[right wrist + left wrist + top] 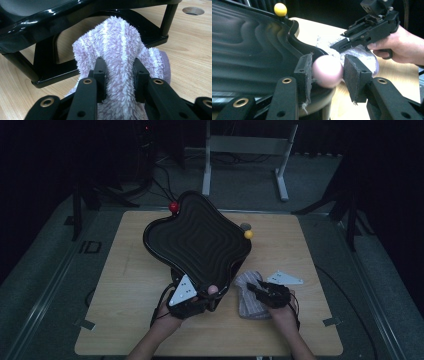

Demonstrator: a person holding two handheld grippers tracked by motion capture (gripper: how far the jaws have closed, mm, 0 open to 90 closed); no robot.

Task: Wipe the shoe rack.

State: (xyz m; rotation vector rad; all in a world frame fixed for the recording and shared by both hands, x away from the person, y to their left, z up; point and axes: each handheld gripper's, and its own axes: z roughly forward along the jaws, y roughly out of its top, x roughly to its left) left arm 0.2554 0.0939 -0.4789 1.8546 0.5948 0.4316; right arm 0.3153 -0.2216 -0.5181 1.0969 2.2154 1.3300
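A black wavy tray [165,227] stands on a black frame [57,72] on the wooden table. Its corners carry knobs: a red ball [173,207] at the far corner, a yellow ball [248,234] at the right, a pink ball [213,289] at the near corner. My left gripper [212,296] is shut on the pink ball [327,75], both pads [305,70] against it. Beside the tray's near right lies a fuzzy lilac striped sock [248,306]. My right gripper [256,287] is shut on a raised fold of the sock [117,37], just in front of the frame.
A loose grey three-cornered plate [286,278] lies on the table right of the sock. A round hole [193,10] is cut in the tabletop behind the yellow ball [280,9]. A white table frame [245,145] stands on the floor beyond the table.
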